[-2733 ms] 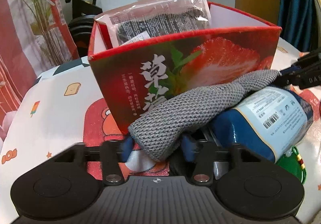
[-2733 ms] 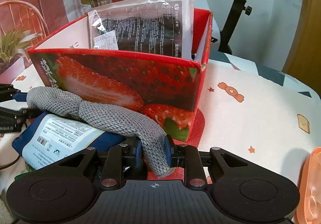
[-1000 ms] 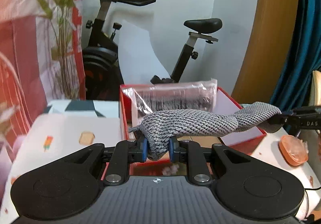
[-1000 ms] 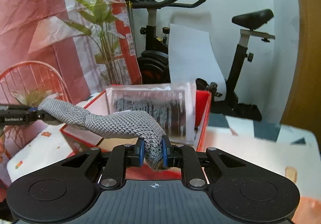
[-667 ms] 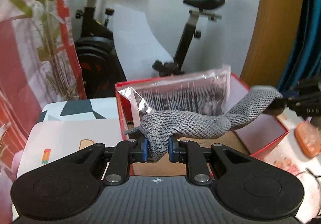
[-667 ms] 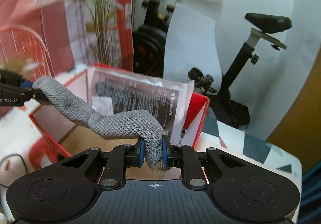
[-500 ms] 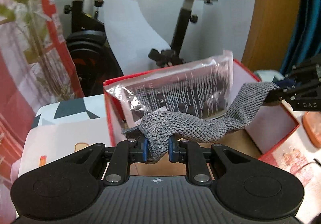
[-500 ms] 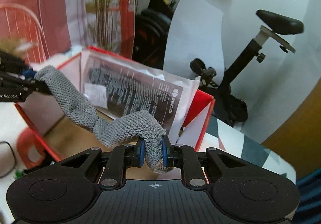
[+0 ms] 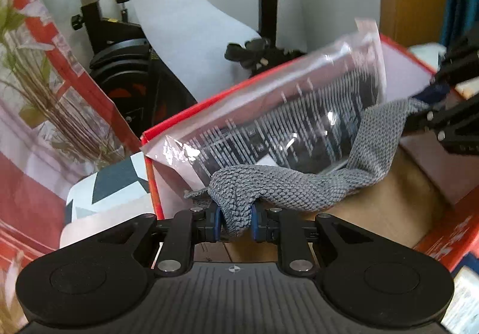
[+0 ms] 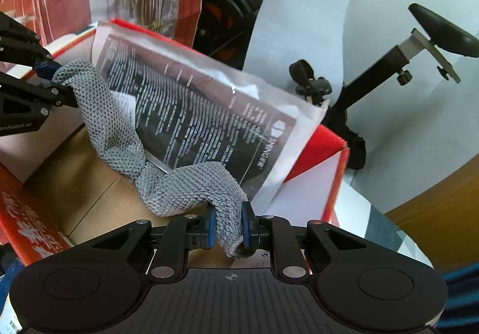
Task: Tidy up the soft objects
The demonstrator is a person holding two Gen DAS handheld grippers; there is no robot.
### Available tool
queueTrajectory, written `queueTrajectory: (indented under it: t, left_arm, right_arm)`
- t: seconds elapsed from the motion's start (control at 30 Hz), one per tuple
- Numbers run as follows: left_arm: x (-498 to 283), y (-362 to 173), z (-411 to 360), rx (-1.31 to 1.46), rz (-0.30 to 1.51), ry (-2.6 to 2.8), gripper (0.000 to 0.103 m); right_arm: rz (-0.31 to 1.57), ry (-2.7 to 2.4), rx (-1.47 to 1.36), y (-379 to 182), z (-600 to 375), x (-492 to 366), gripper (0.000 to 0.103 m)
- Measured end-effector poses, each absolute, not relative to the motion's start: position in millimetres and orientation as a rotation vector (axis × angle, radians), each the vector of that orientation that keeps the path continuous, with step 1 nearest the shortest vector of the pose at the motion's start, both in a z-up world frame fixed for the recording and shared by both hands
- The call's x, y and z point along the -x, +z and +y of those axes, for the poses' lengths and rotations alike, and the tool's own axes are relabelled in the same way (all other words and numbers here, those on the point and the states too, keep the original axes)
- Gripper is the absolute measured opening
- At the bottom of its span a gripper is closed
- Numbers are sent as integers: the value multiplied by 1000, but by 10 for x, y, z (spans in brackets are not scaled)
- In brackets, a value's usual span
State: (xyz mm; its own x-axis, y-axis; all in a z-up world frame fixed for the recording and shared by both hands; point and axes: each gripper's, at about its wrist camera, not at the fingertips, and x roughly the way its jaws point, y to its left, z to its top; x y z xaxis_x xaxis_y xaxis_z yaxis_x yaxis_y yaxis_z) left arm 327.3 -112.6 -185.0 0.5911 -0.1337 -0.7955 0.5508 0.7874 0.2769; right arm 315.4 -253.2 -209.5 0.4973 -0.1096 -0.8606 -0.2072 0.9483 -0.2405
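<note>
A grey knitted cloth (image 9: 299,187) hangs between both grippers, sagging inside the open red strawberry box (image 9: 191,106). My left gripper (image 9: 235,221) is shut on one end of it. My right gripper (image 10: 227,227) is shut on the other end; the cloth (image 10: 119,130) runs across the box (image 10: 326,139) to the left gripper (image 10: 45,70). The right gripper also shows in the left wrist view (image 9: 431,100). A clear plastic packet of dark fabric (image 9: 299,112) leans against the box's back wall, also in the right wrist view (image 10: 203,121). The cloth's middle is near the brown box floor (image 10: 80,184).
An exercise bike (image 10: 419,43) and a white sheet (image 9: 191,34) stand behind the box. A red-and-white curtain and plant (image 9: 45,100) are at the left. The patterned tablecloth (image 9: 113,181) lies around the box. A blue package edge (image 10: 12,271) lies in front of it.
Both grippers lifted the cloth off the table, carried it up over the box and lowered it inside. It now sags more, with the grippers closer to the packet.
</note>
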Motion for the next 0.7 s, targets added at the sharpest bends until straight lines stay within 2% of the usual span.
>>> queueTrajectory:
  t: [0.4,0.47,0.53,0.7]
  left_arm:
    - [-3360,-2048,-1239,-663,902,-439,24]
    - [-3362,-2057,-1232,-669,908,-444,30]
    - [-3356,-2057,-1223,-674,910,-452,44]
    - [-3325,-1985,-1188,-693,895,-464,66]
  right_arm:
    - [1118,63,389,-2341,-2434,-3327,16]
    - [1127,62,393,-2366,-2434,-3335,16]
    - [1133,60,393,-2386,-2436,-3345,16]
    - [1138,47,388,-2418,-2453,-3378,17]
